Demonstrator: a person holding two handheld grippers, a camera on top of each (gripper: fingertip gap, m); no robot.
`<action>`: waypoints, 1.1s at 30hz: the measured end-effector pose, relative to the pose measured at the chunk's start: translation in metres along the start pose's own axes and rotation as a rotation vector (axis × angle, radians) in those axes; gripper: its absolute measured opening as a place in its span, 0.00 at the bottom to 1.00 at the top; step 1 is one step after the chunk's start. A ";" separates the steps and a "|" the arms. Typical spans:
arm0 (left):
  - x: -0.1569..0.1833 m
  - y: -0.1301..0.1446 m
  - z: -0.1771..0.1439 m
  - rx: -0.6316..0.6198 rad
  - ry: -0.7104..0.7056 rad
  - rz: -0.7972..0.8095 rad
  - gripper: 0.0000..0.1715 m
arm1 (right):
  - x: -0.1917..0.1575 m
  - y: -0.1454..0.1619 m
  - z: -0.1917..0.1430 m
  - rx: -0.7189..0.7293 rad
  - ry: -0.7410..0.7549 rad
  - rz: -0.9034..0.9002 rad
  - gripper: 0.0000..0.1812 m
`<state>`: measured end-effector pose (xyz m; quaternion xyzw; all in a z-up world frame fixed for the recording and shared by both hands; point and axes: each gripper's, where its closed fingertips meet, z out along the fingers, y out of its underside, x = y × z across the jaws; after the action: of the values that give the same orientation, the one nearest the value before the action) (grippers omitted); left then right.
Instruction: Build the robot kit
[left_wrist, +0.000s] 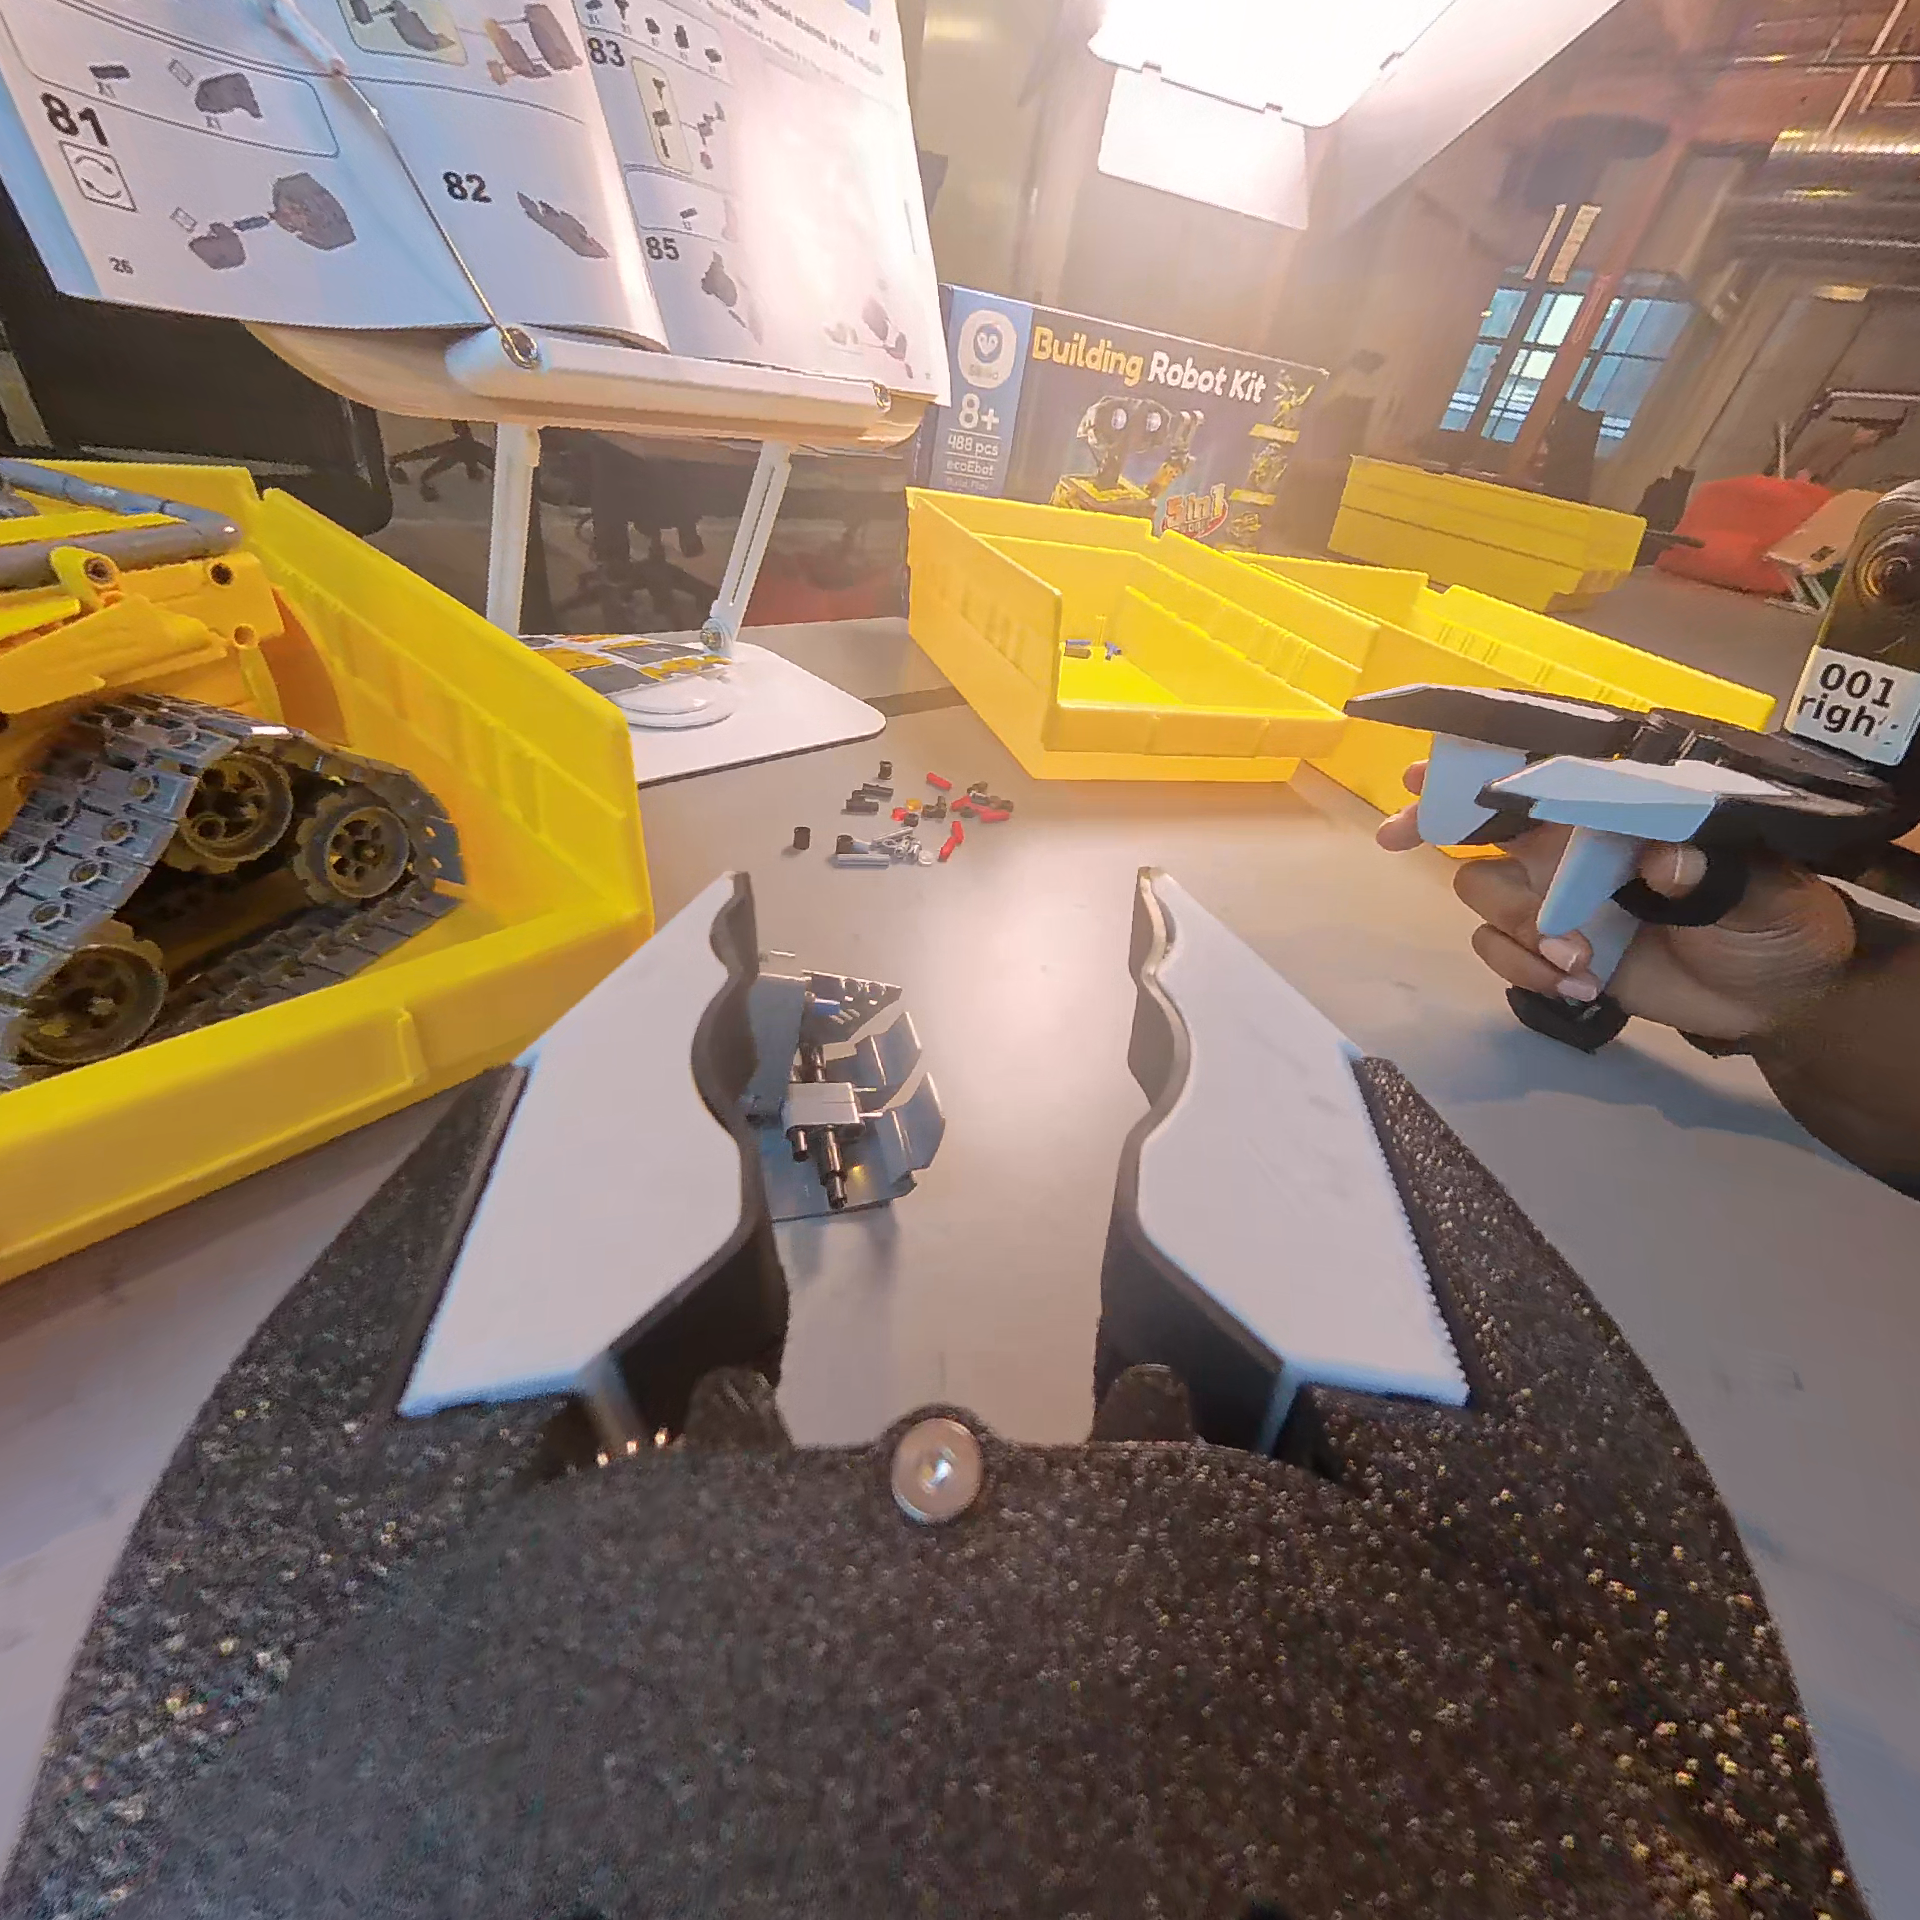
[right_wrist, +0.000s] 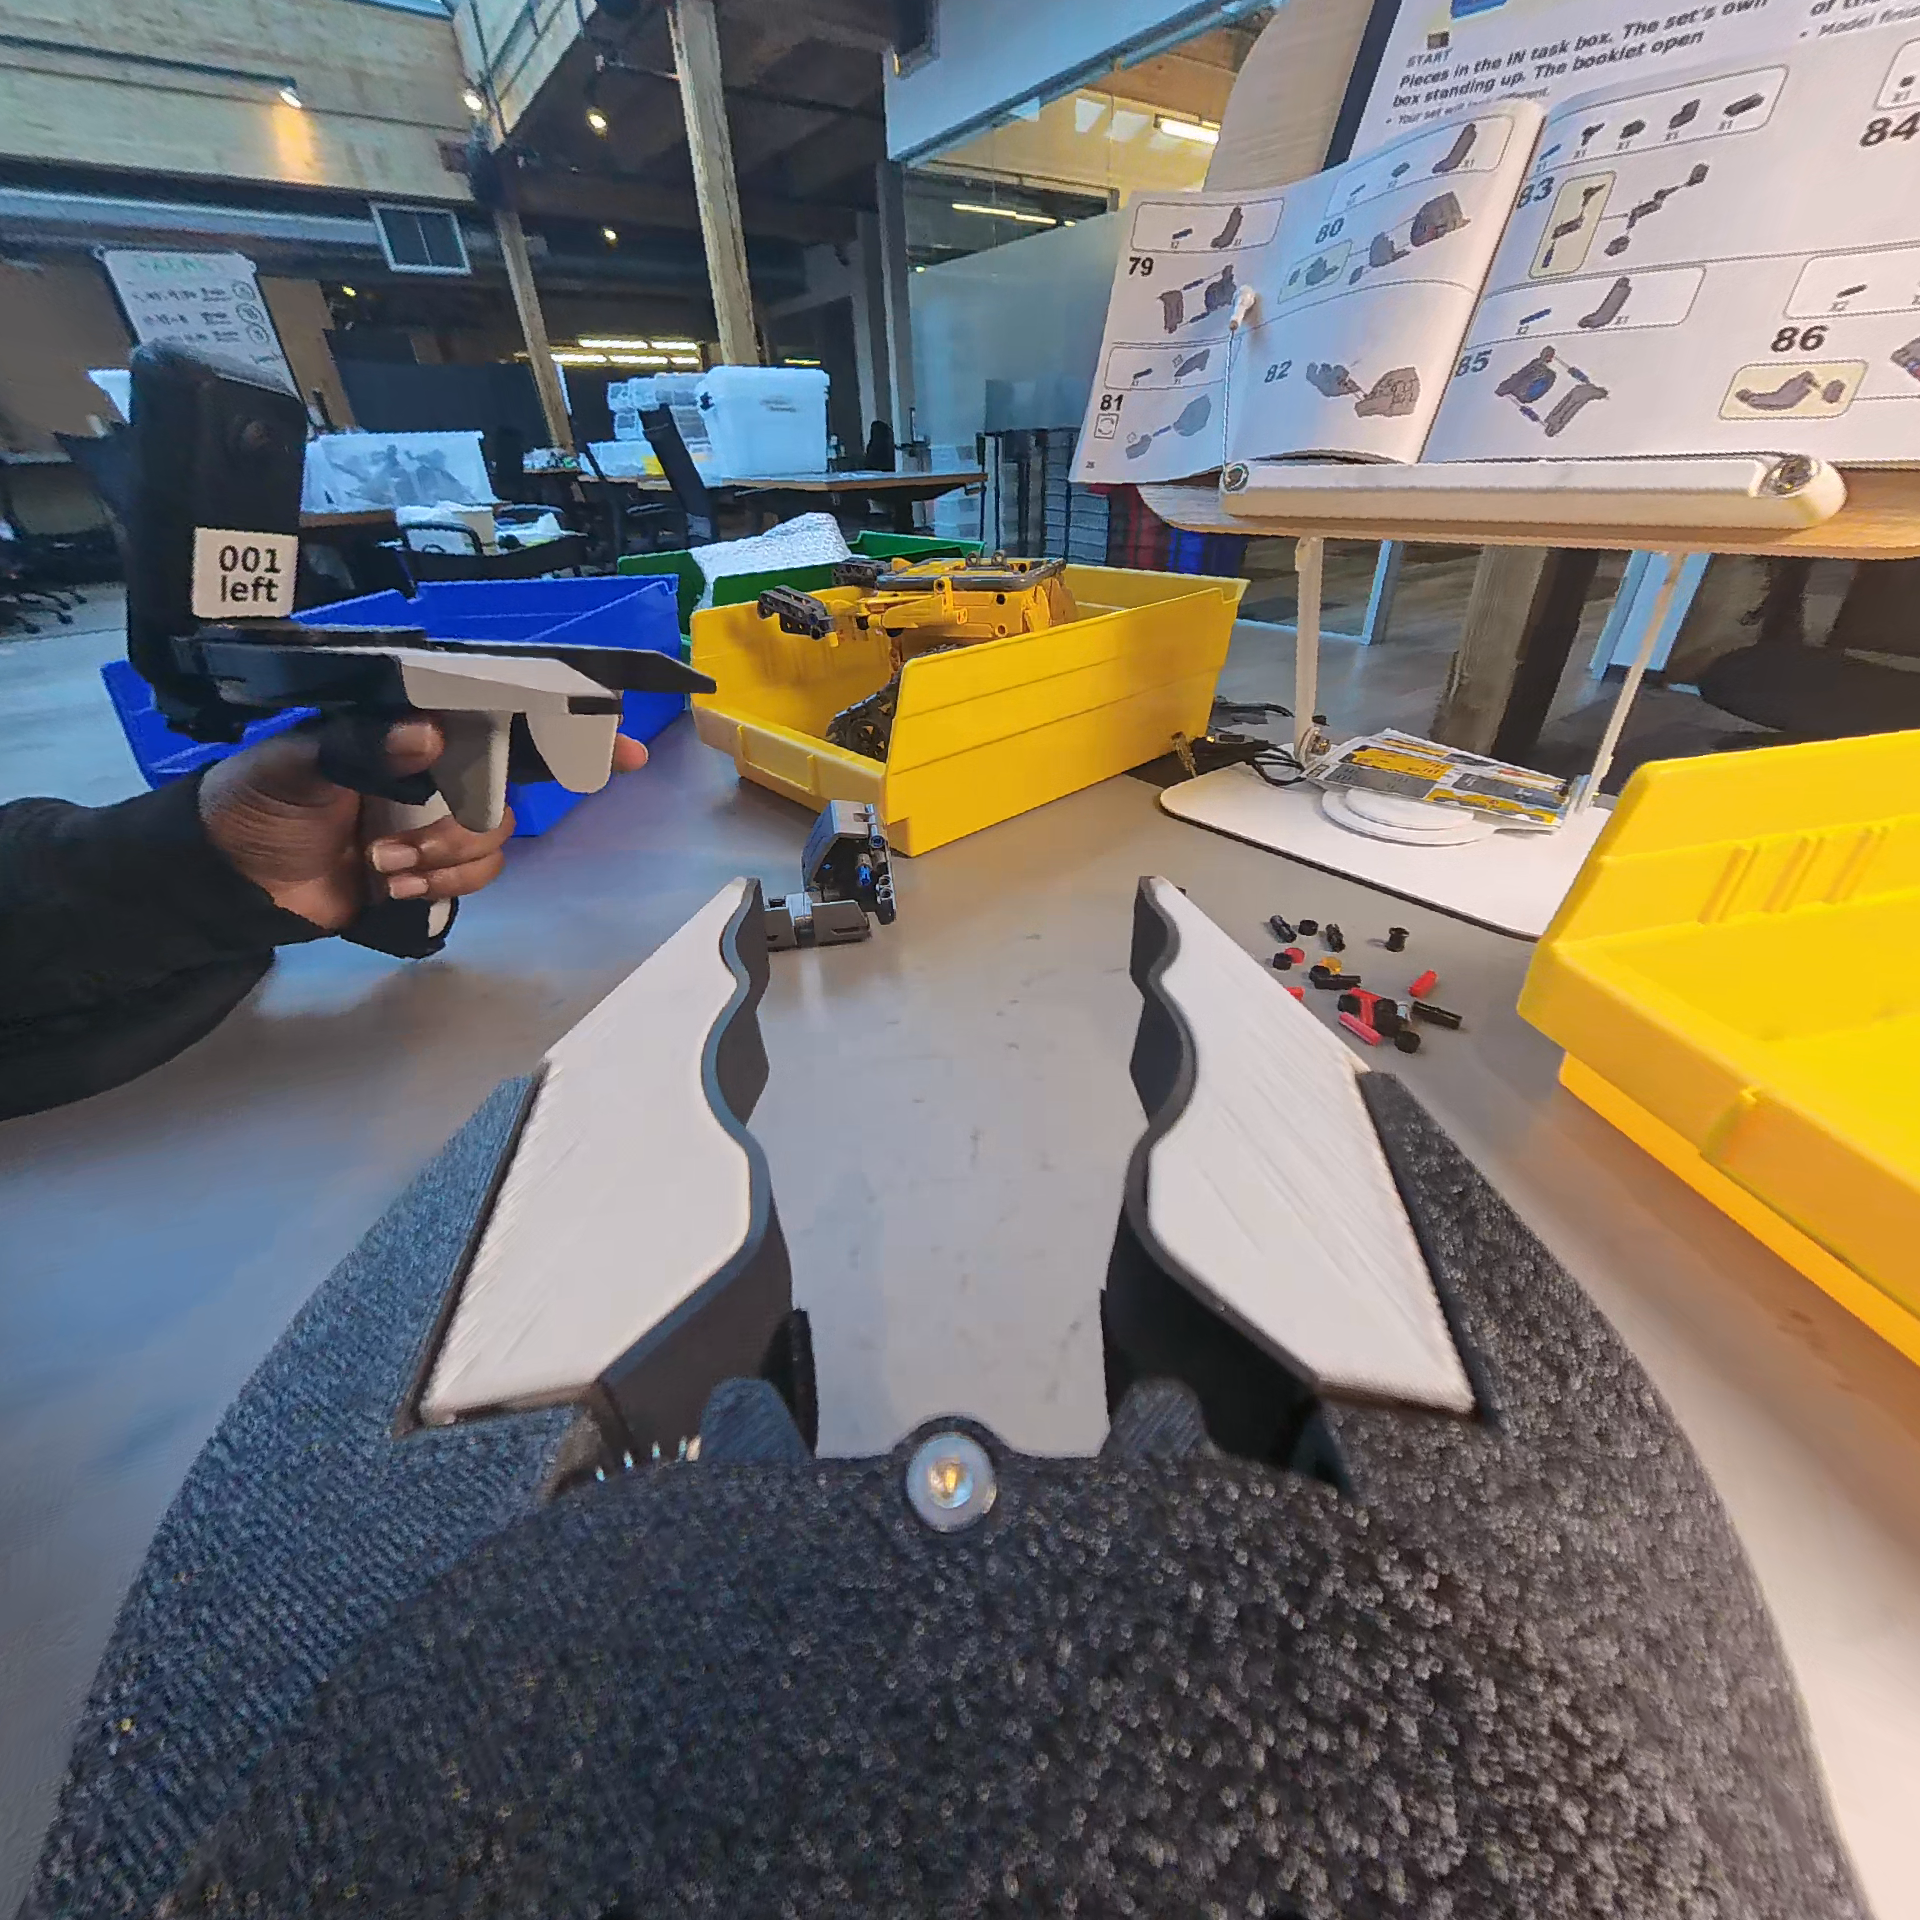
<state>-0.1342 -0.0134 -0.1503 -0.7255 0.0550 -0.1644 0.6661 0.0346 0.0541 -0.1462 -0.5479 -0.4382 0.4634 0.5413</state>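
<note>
Left gripper (left_wrist: 940, 894) jaws spread, empty, straddling a grey brick sub-assembly (left_wrist: 840, 1081) with black pins, lying on the tabletop (left_wrist: 1039, 997). Right gripper (right_wrist: 948, 899) jaws likewise spread, empty. Small red and black loose pieces (left_wrist: 914, 816) beyond.

Warm overhead glare, fisheye edges, sharp

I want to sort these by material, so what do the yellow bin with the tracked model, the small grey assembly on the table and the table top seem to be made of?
Yellow bin: looks like moulded plastic, smooth and slightly glossy, with ribbed walls.
Grey assembly: apparently hard plastic building pieces, matte grey panels with dark pins.
Table top: smooth grey with a dull sheen and faint scuffs; laminate or coated surface, cannot tell which.
</note>
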 end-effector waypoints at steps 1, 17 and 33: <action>-0.001 0.001 0.000 -0.003 -0.001 -0.004 0.42 | 0.000 0.000 0.000 0.001 -0.001 0.005 0.38; -0.002 0.002 0.001 -0.003 -0.014 0.016 0.39 | -0.008 -0.001 -0.002 -0.001 -0.029 -0.031 0.38; -0.027 -0.006 -0.009 0.006 -0.145 0.032 0.34 | -0.008 -0.001 -0.004 -0.016 -0.006 -0.078 0.38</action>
<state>-0.1633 -0.0129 -0.1479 -0.7324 0.0175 -0.1009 0.6732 0.0370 0.0455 -0.1452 -0.5333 -0.4647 0.4400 0.5532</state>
